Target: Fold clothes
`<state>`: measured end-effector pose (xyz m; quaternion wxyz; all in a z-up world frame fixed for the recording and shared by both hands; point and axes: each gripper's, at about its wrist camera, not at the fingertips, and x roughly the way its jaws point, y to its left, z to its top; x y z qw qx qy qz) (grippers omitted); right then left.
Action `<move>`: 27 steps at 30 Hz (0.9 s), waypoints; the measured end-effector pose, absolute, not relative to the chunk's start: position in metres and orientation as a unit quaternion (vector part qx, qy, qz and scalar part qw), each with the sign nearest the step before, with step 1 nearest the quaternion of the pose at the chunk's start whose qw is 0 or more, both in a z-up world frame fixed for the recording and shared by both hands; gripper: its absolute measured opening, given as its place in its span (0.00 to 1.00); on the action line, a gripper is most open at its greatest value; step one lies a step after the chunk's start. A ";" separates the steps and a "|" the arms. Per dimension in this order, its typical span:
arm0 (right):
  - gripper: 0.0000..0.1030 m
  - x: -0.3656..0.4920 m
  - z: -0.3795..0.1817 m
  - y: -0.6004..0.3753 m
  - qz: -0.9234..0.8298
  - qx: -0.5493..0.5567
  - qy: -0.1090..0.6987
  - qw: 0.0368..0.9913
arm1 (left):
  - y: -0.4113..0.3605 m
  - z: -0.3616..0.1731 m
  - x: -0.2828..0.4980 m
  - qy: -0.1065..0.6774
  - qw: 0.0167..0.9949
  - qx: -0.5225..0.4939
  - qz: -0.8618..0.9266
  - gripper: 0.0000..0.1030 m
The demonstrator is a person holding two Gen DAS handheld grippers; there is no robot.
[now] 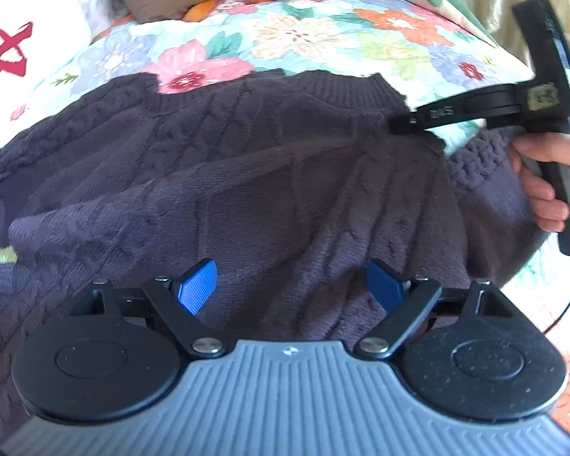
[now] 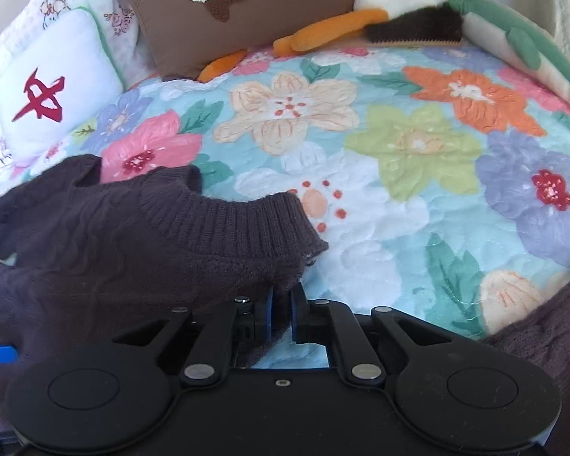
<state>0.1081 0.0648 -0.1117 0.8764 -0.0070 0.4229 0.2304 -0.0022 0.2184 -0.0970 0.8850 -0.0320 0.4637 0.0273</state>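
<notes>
Sweater (image 1: 247,174) sprawled on my floral bed quilt (image 2: 399,144), right hand-held gripper (image 2: 281,304) pinching its far ribbed edge, left hand-held gripper (image 1: 290,285) wide open and empty.

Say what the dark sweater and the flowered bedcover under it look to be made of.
The sweater looks like knitted yarn, wool or acrylic, matte: cable pattern, ribbed edge. The bedcover looks like printed, quilted cotton-like fabric: stitched lines puff the flowers. Exact fibres cannot be told.
</notes>
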 end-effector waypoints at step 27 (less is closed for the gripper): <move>0.57 0.091 -0.050 0.123 0.341 -0.017 0.378 0.860 | 0.356 -0.080 -0.012 0.431 0.879 -0.108 0.171 0.84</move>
